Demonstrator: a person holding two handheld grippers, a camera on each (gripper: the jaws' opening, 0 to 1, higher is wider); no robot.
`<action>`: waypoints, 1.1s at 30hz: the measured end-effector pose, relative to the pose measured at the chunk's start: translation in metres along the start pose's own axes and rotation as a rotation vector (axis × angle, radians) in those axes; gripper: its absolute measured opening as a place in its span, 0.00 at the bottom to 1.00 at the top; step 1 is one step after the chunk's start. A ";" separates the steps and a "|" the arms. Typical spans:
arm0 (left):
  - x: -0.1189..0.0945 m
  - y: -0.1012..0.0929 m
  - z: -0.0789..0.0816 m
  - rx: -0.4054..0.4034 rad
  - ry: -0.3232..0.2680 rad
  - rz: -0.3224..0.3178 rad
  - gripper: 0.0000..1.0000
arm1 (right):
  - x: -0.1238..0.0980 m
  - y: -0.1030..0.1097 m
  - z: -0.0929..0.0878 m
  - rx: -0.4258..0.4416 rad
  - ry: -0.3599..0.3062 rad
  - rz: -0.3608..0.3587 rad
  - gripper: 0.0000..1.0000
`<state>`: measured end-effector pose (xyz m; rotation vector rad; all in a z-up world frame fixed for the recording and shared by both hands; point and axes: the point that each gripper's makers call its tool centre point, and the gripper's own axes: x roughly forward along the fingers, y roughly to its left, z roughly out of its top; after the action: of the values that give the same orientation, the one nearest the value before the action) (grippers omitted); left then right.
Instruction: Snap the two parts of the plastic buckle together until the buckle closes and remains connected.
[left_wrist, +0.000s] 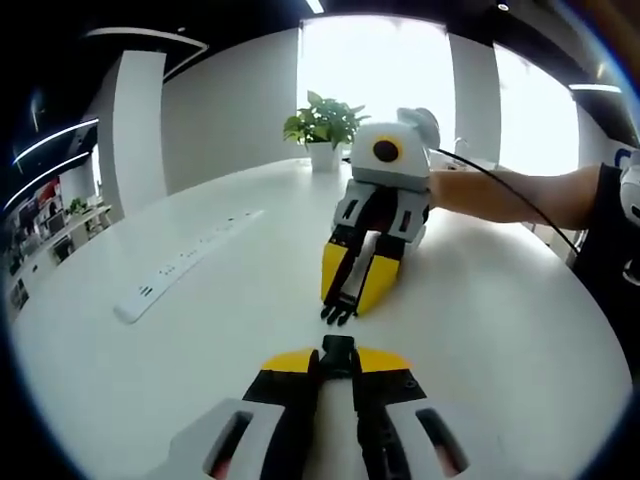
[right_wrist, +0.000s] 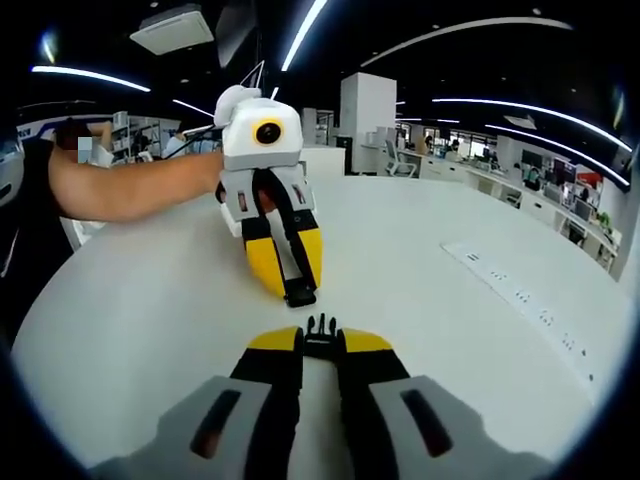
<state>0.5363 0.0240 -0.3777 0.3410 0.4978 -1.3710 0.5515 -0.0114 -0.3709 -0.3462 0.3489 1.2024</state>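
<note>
Left gripper view: power strip, plant.

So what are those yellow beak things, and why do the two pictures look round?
They are grippers, pincers a person holds, one per hand. Each carries a fisheye camera, which makes the round pictures. In the left gripper view the left gripper pinches a black socket piece, while the right gripper faces it, holding a pronged piece. These are buckle halves, still apart. The right gripper view looks back the other way. On the white table lie a power strip and a potted plant.
</note>
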 end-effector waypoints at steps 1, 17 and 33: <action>0.000 0.000 0.000 -0.002 0.000 -0.001 0.13 | 0.000 0.000 0.000 0.000 0.000 -0.001 0.13; 0.000 0.000 0.001 -0.031 -0.038 -0.018 0.12 | 0.000 0.005 0.001 -0.042 -0.005 0.039 0.11; -0.002 -0.011 0.008 0.047 -0.039 -0.055 0.10 | -0.001 0.004 0.009 -0.052 0.028 0.093 0.10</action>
<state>0.5269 0.0191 -0.3691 0.3404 0.4461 -1.4419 0.5480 -0.0069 -0.3628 -0.3957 0.3615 1.3005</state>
